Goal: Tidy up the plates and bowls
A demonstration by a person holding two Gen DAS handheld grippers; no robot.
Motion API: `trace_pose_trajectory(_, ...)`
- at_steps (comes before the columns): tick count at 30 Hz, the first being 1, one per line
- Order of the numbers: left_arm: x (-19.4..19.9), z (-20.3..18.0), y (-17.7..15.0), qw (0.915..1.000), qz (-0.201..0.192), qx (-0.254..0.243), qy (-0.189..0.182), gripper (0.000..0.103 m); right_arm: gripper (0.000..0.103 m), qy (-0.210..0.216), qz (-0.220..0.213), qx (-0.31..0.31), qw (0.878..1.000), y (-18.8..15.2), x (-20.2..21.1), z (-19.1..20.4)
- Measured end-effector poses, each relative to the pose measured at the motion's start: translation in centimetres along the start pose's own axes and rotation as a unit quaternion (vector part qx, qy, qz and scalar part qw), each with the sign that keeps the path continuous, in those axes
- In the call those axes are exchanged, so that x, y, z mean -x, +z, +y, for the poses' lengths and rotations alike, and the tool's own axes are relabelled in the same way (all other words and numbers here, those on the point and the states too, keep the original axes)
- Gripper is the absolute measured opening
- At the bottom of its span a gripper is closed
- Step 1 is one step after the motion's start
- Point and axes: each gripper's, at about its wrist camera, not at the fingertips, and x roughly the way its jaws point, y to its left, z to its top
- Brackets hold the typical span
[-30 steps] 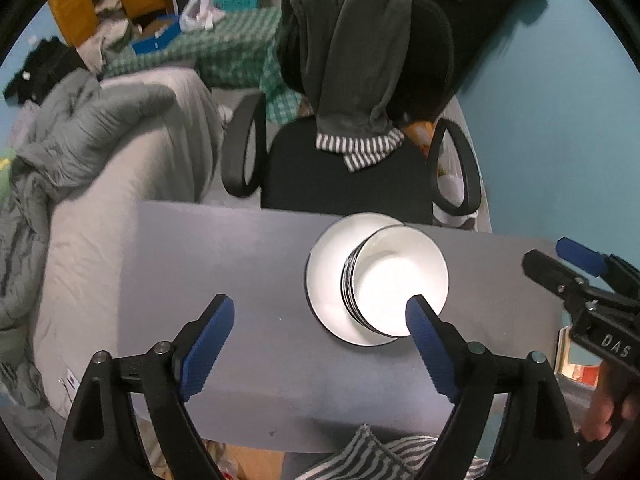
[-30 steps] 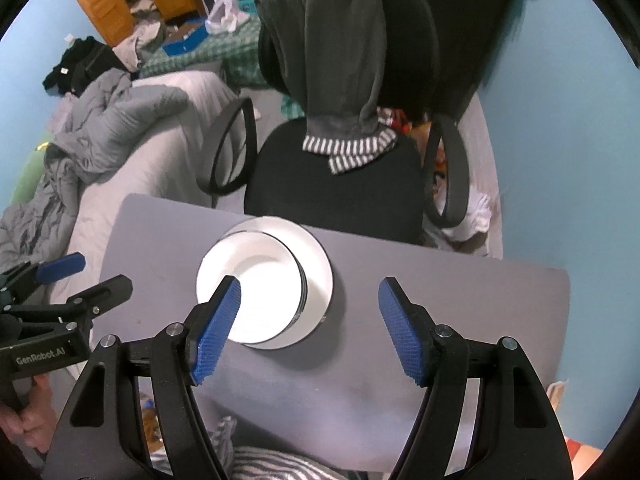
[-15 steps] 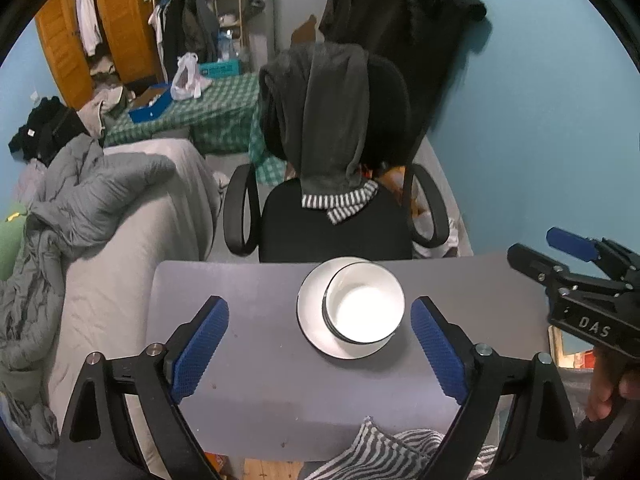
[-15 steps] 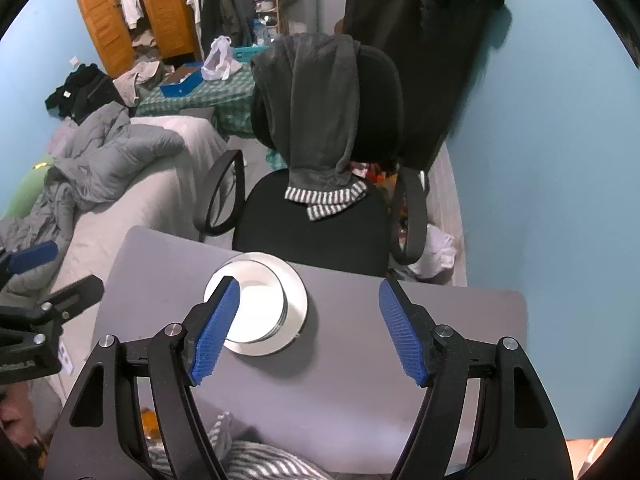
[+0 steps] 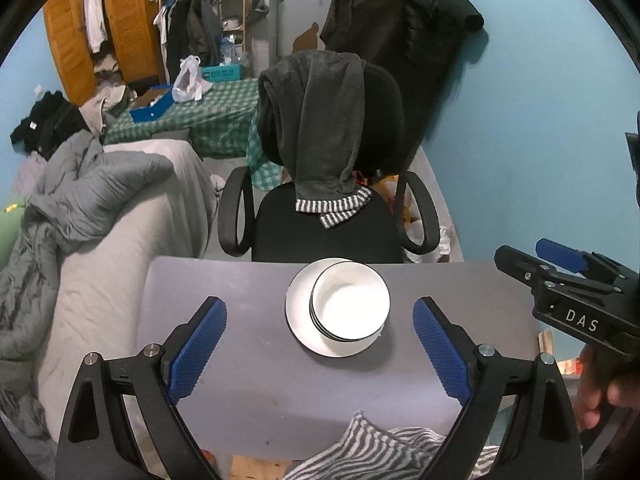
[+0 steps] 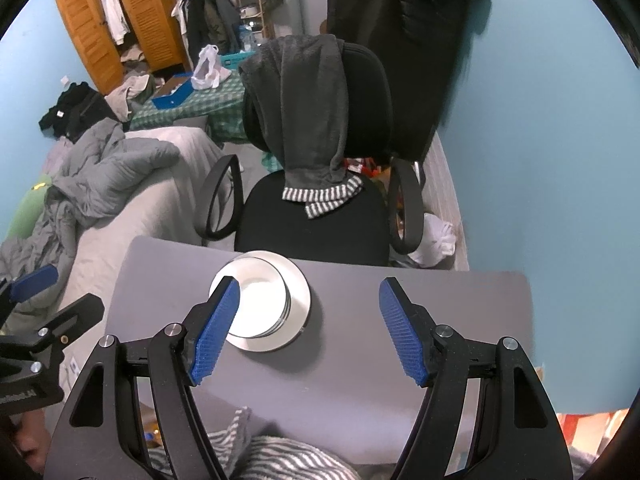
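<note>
Nearest, a striped grey and white cloth (image 5: 384,448) is seen at the desk's close edge. Above the flat grey desk (image 5: 248,384), the left gripper (image 5: 320,350) and the right gripper (image 6: 310,330) are held tilted down, and the blue fingers of both are spread wide with nothing between them. Farther on, a stack of white bowls with dark rims (image 5: 350,306) is set on a round white plate (image 5: 298,312) near the desk's far edge. The bowls are likely hard, smooth, slippery and easy to break, so the rim is best pinched. Behind, a black office chair (image 5: 320,236) is seen.
</note>
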Motion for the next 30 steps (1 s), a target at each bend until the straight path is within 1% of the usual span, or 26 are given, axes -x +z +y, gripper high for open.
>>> trace_pose_trajectory(6, 0.30, 0.35, 0.01, 0.9998, -0.006, 0.015, -0.009, 0.095, 0.071, 0.000, -0.001, -0.001, 1.000, 0.03, 0.03, 0.00)
trace_pose_trajectory(10, 0.00, 0.54, 0.06, 0.9994, 0.002, 0.027, -0.019, 0.095, 0.071, 0.000, -0.002, 0.000, 1.000, -0.10, 0.05, -0.10)
trace_pose_trajectory(14, 0.21, 0.18, -0.09, 0.9998, -0.003, 0.019, -0.009, 0.095, 0.071, 0.000, 0.000, 0.007, 1.000, -0.10, 0.27, 0.15)
trace_pose_trajectory(21, 0.23, -0.04, -0.31, 0.9999, 0.004, 0.016, -0.005, 0.095, 0.071, 0.002, 0.002, 0.015, 1.000, -0.15, 0.40, 0.53)
trace_pose_trajectory(30, 0.55, -0.09, -0.60, 0.9998, 0.002, 0.017, 0.005, 0.095, 0.071, 0.003, 0.008, 0.019, 1.000, -0.43, 0.46, 0.85)
